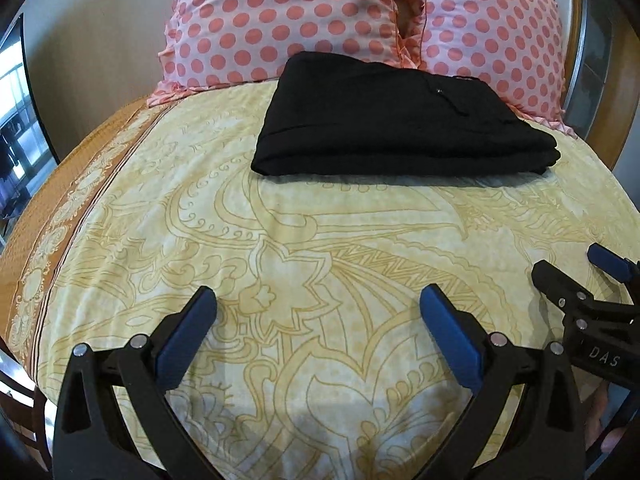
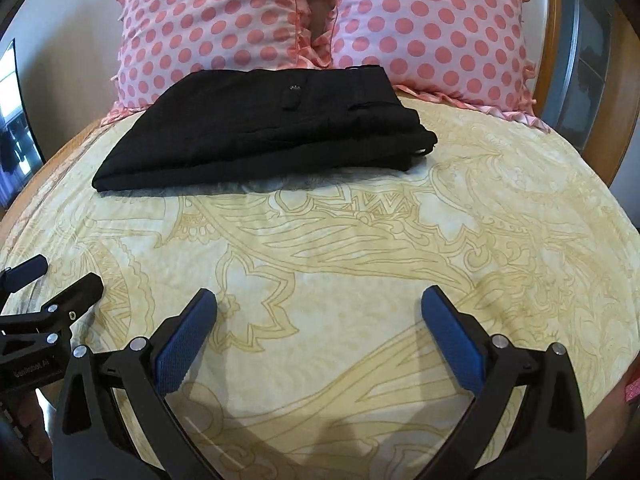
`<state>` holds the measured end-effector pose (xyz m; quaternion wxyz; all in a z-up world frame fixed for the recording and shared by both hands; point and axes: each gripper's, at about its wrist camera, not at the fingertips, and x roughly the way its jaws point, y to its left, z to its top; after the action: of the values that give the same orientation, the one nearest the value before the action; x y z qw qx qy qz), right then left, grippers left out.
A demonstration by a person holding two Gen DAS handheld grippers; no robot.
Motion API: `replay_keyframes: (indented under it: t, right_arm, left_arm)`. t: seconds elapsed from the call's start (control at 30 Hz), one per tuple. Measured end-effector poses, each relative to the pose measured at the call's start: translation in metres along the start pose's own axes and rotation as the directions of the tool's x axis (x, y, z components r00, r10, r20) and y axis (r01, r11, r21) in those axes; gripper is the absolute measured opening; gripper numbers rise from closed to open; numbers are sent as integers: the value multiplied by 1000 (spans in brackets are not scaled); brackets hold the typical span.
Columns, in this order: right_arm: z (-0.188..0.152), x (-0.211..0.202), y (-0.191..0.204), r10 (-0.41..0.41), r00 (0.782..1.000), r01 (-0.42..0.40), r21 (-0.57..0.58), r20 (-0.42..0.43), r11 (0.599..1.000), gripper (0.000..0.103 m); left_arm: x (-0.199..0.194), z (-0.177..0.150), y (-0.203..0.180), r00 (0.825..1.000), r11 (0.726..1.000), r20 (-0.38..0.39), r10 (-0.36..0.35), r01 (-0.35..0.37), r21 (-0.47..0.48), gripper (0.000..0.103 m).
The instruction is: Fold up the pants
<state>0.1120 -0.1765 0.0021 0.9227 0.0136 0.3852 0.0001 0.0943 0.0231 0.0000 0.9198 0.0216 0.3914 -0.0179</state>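
Note:
Black pants (image 1: 400,120) lie folded into a compact rectangle on the yellow patterned bedsheet (image 1: 320,240), just in front of the pillows; they also show in the right wrist view (image 2: 272,128), with a button on top. My left gripper (image 1: 318,300) is open and empty, low over the sheet, well short of the pants. My right gripper (image 2: 319,300) is open and empty too, at a similar distance. Each gripper shows at the edge of the other's view: the right gripper (image 1: 576,268) and the left gripper (image 2: 60,272).
Two pink pillows with coral dots (image 1: 280,12) (image 1: 500,28) lean at the head of the bed. A wooden headboard (image 2: 554,40) curves behind them. The sheet's orange border (image 1: 60,200) runs along the left edge, with a window (image 1: 12,120) beyond.

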Motion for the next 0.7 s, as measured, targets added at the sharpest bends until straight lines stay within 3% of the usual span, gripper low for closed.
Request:
replay_keyframes:
  t: [0.17, 0.7]
  right_arm:
    - [-1, -1, 0, -4, 1000, 4, 4, 13, 1000, 102]
    - [0, 0, -1, -3, 1000, 3, 3, 12, 1000, 102]
  left_arm:
    - [-1, -4, 1, 999, 1000, 36, -2, 2, 0, 101]
    - [-2, -4, 1, 999, 1000, 38, -2, 2, 0, 101]
